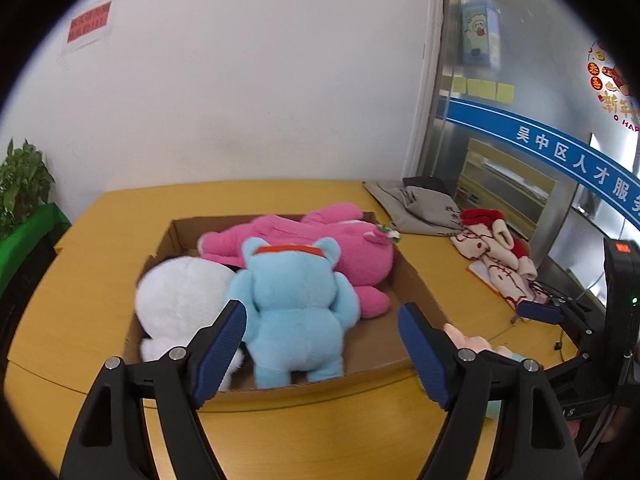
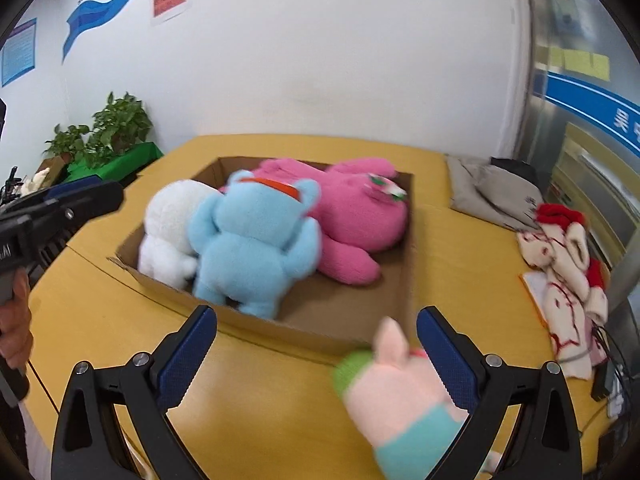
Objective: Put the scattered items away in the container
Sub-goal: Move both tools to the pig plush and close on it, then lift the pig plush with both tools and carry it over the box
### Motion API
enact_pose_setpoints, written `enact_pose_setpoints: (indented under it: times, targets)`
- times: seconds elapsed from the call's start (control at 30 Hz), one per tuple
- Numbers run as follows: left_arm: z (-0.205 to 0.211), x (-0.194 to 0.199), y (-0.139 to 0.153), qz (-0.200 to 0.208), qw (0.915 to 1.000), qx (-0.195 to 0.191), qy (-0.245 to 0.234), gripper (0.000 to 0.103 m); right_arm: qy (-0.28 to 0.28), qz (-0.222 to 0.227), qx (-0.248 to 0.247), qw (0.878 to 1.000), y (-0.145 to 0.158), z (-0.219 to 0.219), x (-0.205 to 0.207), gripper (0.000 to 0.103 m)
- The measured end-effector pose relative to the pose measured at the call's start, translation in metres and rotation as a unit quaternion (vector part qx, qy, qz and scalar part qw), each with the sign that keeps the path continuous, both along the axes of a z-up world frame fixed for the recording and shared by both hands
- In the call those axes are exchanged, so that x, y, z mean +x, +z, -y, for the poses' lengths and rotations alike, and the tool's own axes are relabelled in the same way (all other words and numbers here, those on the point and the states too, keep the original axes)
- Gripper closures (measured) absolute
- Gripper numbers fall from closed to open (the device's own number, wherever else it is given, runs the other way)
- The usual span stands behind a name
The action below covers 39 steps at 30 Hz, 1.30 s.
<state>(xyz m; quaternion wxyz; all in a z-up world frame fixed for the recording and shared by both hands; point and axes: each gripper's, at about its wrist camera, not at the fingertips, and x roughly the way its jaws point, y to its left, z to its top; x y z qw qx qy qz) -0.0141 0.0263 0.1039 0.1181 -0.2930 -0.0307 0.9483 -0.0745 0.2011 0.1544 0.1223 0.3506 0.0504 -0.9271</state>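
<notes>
The left tongs (image 1: 322, 344) stand wide open and empty just above the near edge of the cardboard box (image 1: 416, 284), with the blue plush (image 1: 296, 312) between their tips. Beyond it in the box lie a white plush (image 1: 180, 300) and a pink plush (image 1: 320, 240). The right tongs (image 2: 316, 356) gape too; a pale pink plush (image 2: 400, 392) lies on the yellow worktop (image 2: 256, 400) against their right finger.

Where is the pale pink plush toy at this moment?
In the right wrist view, the pale pink plush toy is on the yellow table, just outside the near right corner of the cardboard box, beside the open right gripper's right finger.
</notes>
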Motion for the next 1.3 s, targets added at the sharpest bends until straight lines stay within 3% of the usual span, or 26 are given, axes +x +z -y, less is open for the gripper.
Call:
enact_pose_setpoints:
  times: [0.17,0.33,0.47,0.57,0.87,1.17,1.3]
  targets:
    - [-0.023,-0.004,-0.022,0.04,0.9983,0.02,-0.036,0.025,-0.026,0.046,0.027,0.998,-0.036,-0.07,0.021,0.001]
    - [-0.037,-0.009,-0.037,0.067,0.9962,0.027,-0.048,0.025,-0.029,0.101,0.065,0.992,-0.088,-0.101,0.03,0.001]
    - [-0.039,-0.014,-0.048,0.089,0.9942,0.032,-0.051,0.025,-0.011,0.13,0.013,0.991,-0.109,-0.106,0.027,0.005]
    - [-0.037,-0.016,-0.057,0.104,0.9928,0.034,-0.049,0.025,-0.01,0.14,0.017,0.99,-0.12,-0.097,0.027,0.009]
    - [-0.039,-0.023,-0.089,0.15,0.9851,0.064,-0.054,0.025,-0.022,0.147,-0.039,0.988,-0.123,-0.082,0.047,0.017]
    - [-0.051,-0.038,-0.144,0.252,0.9597,0.105,-0.066,0.025,0.026,0.151,-0.089,0.984,-0.13,-0.03,0.087,0.018]
    - [-0.039,-0.04,-0.16,0.275,0.943,0.172,-0.075,0.025,0.021,0.155,-0.113,0.981,-0.133,-0.031,0.096,0.019]
